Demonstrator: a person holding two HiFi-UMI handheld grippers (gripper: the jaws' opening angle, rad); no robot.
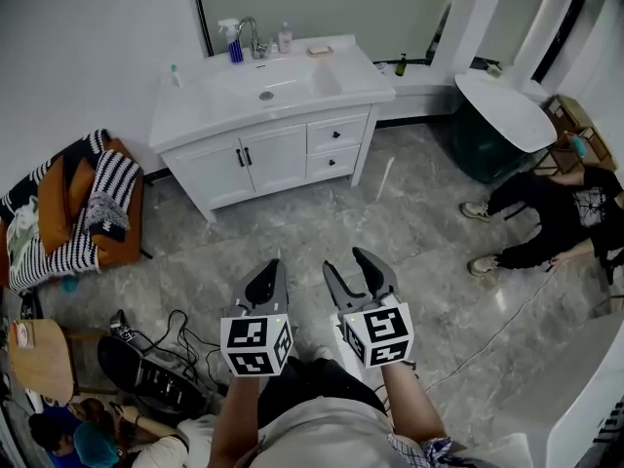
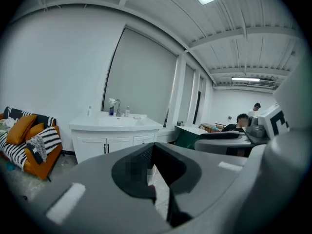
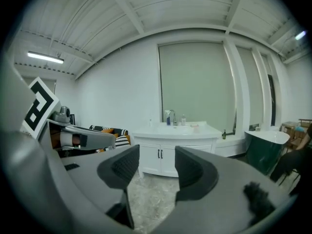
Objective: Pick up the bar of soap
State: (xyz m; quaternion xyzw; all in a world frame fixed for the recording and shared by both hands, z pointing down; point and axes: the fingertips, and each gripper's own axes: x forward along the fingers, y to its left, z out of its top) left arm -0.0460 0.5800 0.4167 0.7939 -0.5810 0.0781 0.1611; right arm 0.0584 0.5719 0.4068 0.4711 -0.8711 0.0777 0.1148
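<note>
Task not physically started. The bar of soap (image 1: pixel 320 50) lies on the vanity top (image 1: pixel 356 78) at its back right corner, to the right of the tap (image 1: pixel 255 37) and behind the basin (image 1: pixel 268 86). Nothing touches it. I hold both grippers out over the floor (image 1: pixel 419 222), well apart from the vanity. Left gripper (image 1: pixel 269 271): jaws clenched together, nothing in them. Right gripper (image 1: pixel 343 261): jaws spread wide and empty, with only floor and the cabinet doors (image 3: pixel 159 154) visible through the gap. Left to do, as I judge it: walk up to the vanity, reach across the top to the soap, close on it, lift. The right gripper looks readier for that.
</note>
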